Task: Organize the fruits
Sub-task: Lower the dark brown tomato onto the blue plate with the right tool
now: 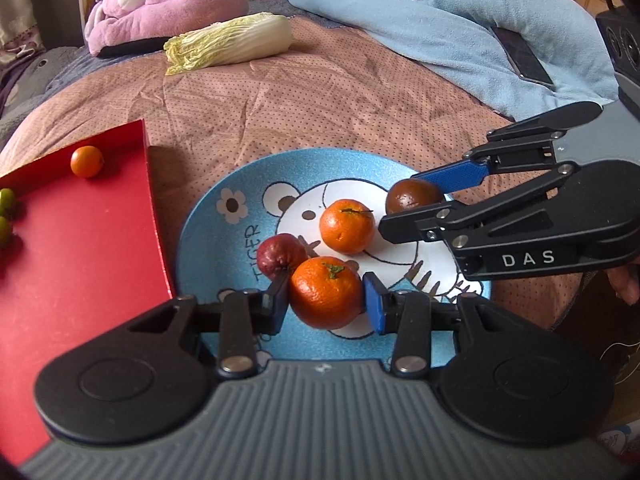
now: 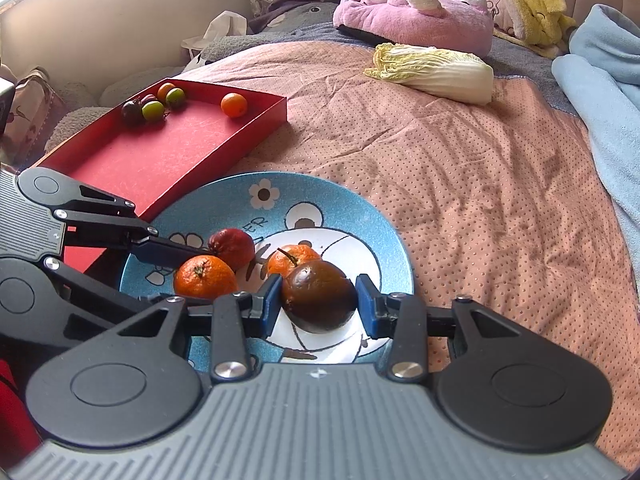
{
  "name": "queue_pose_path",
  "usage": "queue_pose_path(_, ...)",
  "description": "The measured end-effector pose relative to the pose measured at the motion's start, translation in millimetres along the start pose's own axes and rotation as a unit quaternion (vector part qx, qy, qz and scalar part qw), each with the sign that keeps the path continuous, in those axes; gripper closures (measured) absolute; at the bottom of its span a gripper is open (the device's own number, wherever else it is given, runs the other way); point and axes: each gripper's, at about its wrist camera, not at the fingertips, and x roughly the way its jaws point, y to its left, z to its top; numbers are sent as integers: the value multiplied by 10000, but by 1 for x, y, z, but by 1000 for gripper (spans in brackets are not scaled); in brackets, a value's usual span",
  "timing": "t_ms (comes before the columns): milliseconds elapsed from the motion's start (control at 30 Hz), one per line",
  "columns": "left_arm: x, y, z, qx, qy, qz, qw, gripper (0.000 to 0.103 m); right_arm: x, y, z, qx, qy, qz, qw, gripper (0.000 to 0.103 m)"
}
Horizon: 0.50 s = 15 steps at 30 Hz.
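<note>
A blue cartoon plate [image 1: 208, 240] [image 2: 384, 240] lies on the bed and holds two oranges and two dark fruits. My left gripper [image 1: 326, 300] is shut on the near orange [image 1: 325, 292], also in the right wrist view [image 2: 204, 278]. A dark red fruit [image 1: 280, 255] [image 2: 232, 249] touches it. A second orange [image 1: 347, 226] [image 2: 294, 262] sits mid-plate. My right gripper [image 2: 318, 305] [image 1: 404, 212] straddles a dark brown fruit [image 2: 320, 300] [image 1: 412, 196], its left pad touching, a small gap at the right pad.
A red tray [image 1: 80, 248] [image 2: 160, 156] lies left of the plate with a small orange [image 1: 87, 161] [image 2: 233, 104] and green and dark fruits [image 2: 154, 108]. A napa cabbage [image 1: 228, 42] [image 2: 436, 70], a pink plush [image 1: 160, 4], a blue blanket [image 1: 440, 20] and a phone [image 1: 522, 56] lie behind.
</note>
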Motion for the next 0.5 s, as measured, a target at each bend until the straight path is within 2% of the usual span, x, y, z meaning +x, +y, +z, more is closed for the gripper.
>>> queue_pose_path(300,-1,13,5,-242,-138,446,9986,60,15,5,-1,33,50,60,10000,57)
queue_pose_path(500,0,17,5,-326,-105,538,9980,60,27,5,4,175,27,129,9998,57)
